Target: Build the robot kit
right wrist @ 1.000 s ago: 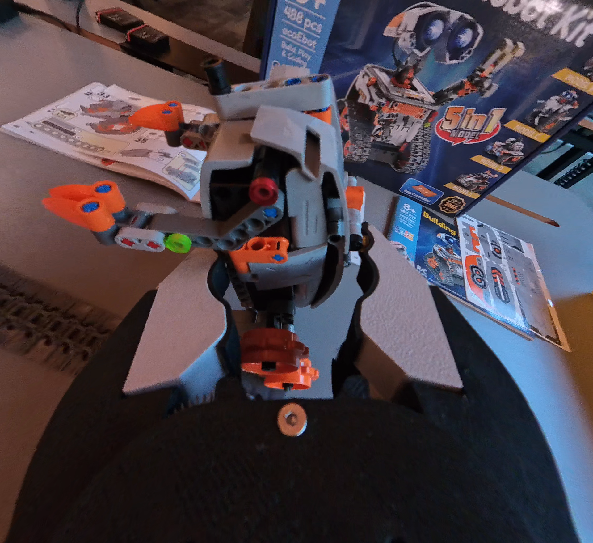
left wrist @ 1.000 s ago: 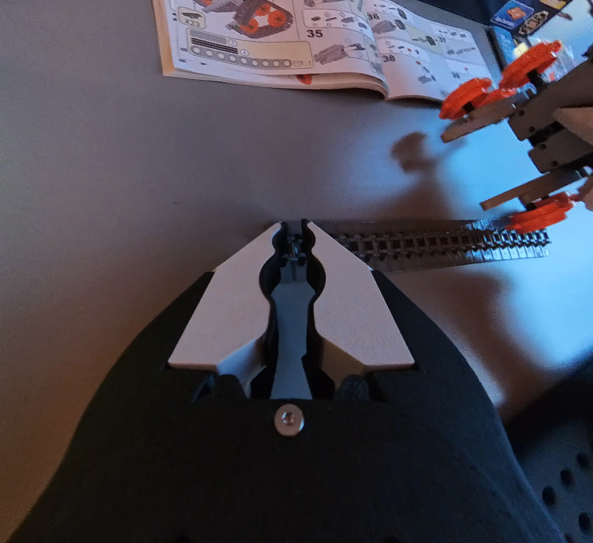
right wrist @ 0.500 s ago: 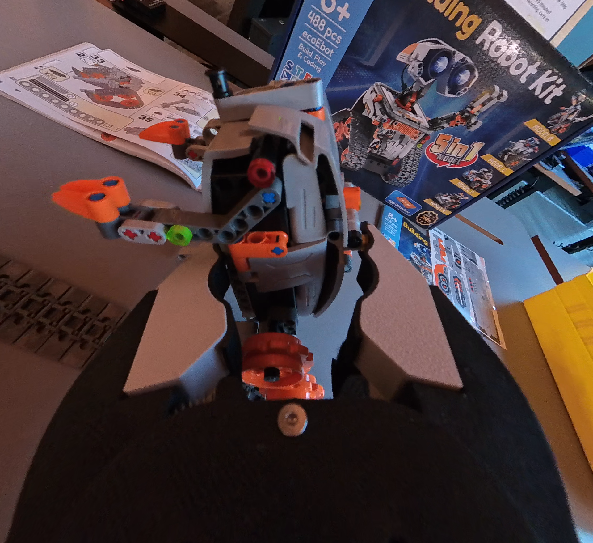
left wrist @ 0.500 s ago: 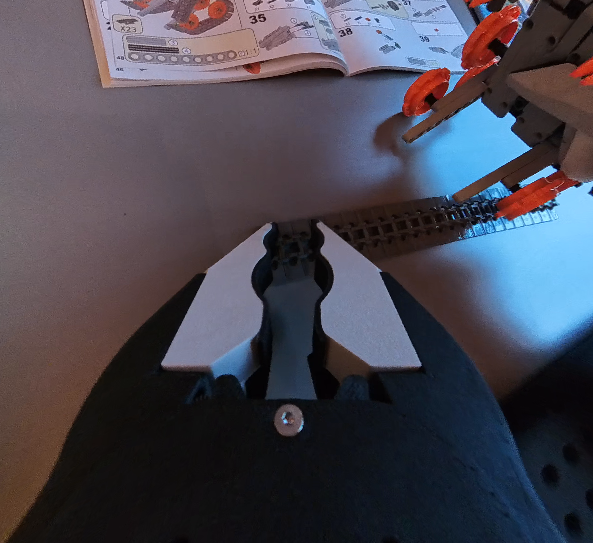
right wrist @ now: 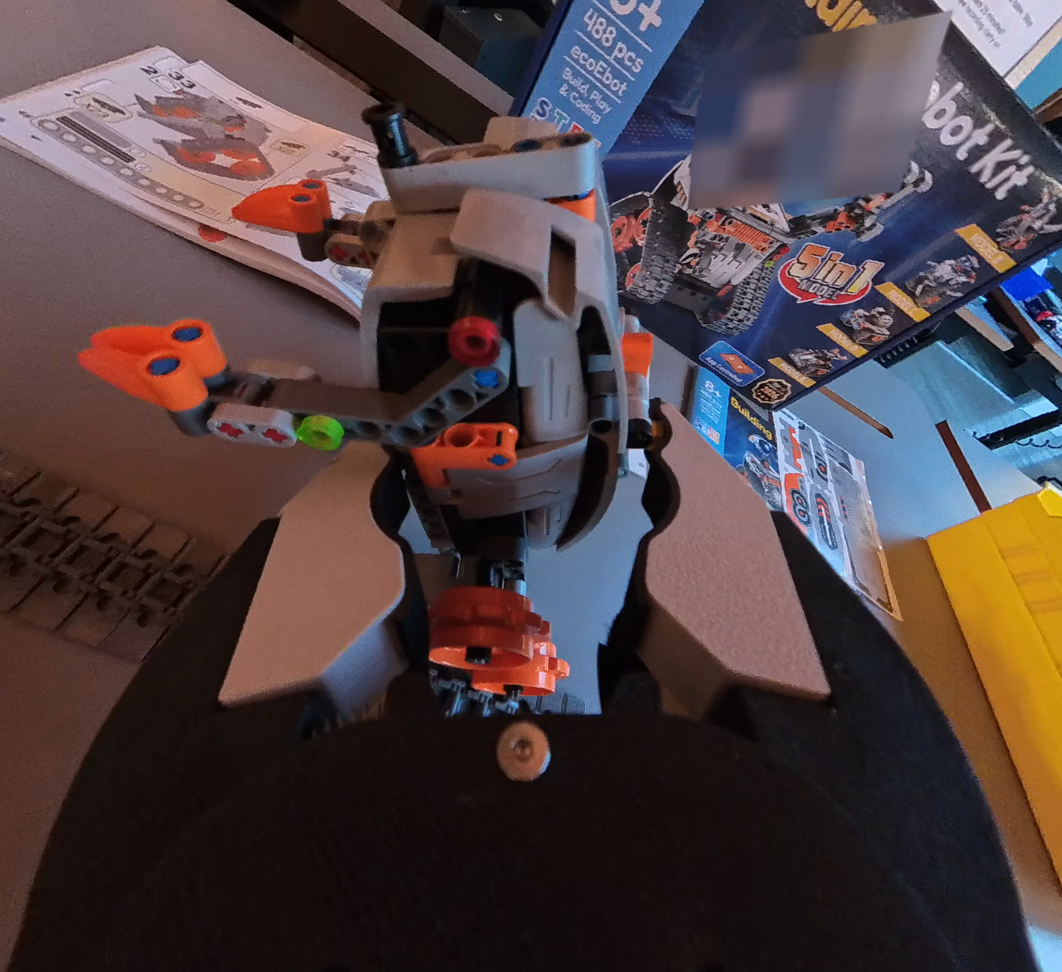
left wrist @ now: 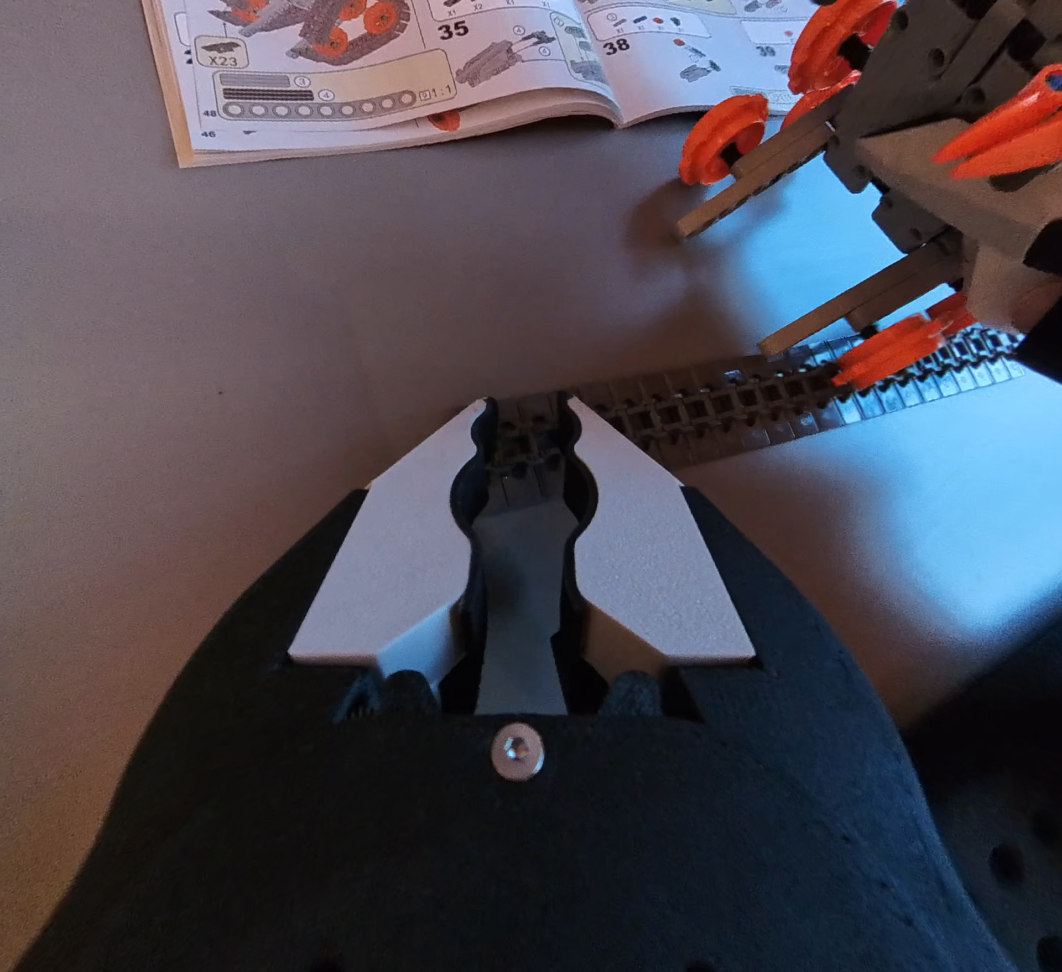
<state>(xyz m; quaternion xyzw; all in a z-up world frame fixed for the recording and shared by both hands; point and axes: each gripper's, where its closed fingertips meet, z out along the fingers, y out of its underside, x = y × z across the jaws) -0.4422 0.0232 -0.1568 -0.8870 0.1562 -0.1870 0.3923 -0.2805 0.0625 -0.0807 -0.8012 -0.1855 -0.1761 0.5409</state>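
My left gripper is low over the grey table, its jaws closed on the near end of a grey link track. The track lies flat and runs off to the right. My right gripper is shut on a grey and orange brick robot model and holds it tilted above the table. In the left wrist view the model hangs at the upper right. Its orange wheels and grey beams hang over the far end of the track. The track also shows in the right wrist view, at the left.
An open instruction booklet lies at the back of the table, also seen in the right wrist view. A blue kit box stands behind the model. A sticker sheet and a yellow object lie to the right.
The model has come nearer to my left gripper and now hangs over the track's far end. The gap between my left jaws has widened a little around the track end.
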